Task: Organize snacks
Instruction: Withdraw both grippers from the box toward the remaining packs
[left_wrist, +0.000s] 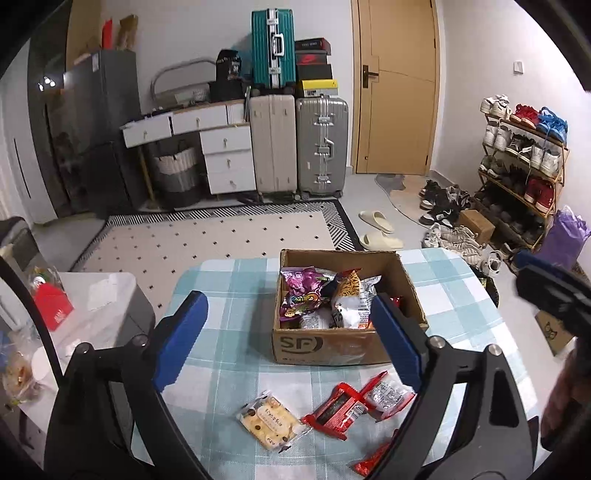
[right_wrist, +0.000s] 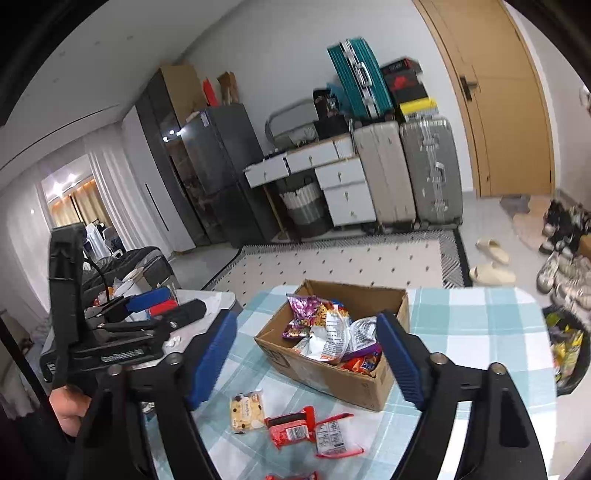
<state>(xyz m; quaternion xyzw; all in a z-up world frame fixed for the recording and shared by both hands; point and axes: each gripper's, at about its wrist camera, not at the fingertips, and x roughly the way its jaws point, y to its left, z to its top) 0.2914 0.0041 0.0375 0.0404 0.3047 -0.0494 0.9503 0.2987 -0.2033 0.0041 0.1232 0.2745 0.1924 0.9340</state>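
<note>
**Both grippers wide and empty above the counter**

The left gripper (left_wrist: 288, 343) and right gripper (right_wrist: 306, 358) gape wide, holding nothing. Beyond them the cardboard box (left_wrist: 332, 343) of snacks sits on the checked counter (left_wrist: 229, 280); a biscuit pack (left_wrist: 271, 424) and red packets (left_wrist: 338, 410) lie before it.

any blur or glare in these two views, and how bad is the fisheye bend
Left wrist view: sharp, door frame bows, lamp glare on dark cabinet. Right wrist view: whole room tilted, teal suitcase slightly smeared, bright window blown out.

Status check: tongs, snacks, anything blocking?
Left tongs and right tongs open, empty. Box part filled; cracker pack and red packs on table. Nothing blocking.
</note>
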